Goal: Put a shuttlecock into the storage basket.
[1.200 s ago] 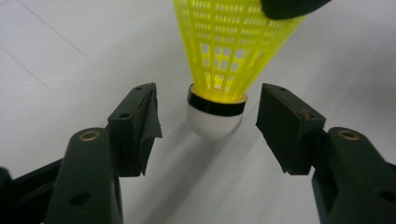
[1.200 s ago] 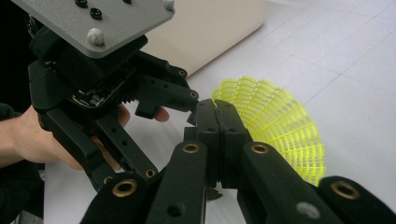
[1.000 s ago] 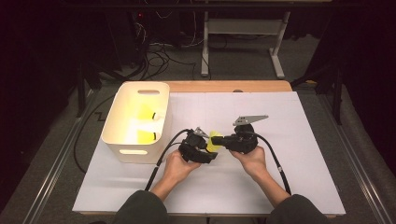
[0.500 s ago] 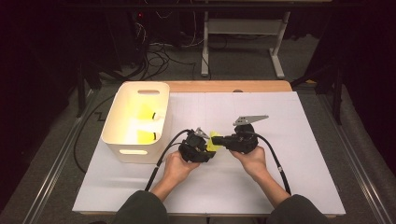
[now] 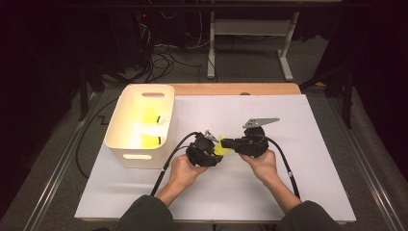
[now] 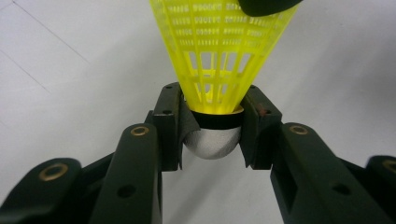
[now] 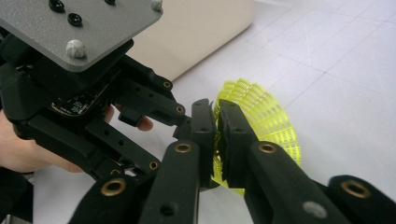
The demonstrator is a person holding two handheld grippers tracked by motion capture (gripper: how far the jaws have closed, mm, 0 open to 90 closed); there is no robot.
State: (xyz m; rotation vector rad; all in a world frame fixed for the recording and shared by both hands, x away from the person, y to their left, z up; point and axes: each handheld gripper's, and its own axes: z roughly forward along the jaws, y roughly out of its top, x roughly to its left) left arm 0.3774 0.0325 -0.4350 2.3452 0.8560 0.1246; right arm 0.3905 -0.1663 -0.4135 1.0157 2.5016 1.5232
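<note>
White paper covers the surface [image 5: 298,192]; left tongs [image 6: 212,123] have just closed onto the yellow shuttlecock's [image 6: 219,51] cork base above it; right tongs [image 7: 217,135], jaws just easing apart, pinch its mesh skirt.

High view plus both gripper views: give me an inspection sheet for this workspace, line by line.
Surface: white sheet over a wooden tabletop; bare apart from the items below.
Job's things: yellow shuttlecock held off the sheet between both grippers; cream bin at the left holds more yellow shuttlecocks.
Clutter: nothing seen.
Grippers: left gripper clamps the shuttlecock's rounded cork end, jaws having just closed on it. Right gripper pinches the mesh skirt's rim, jaws just starting to ease open.
Cables: a black cable trails from each gripper toward the person; one runs beside the right forearm.
Surroundings: dark room, floor cables and a metal stand behind the table.
</note>
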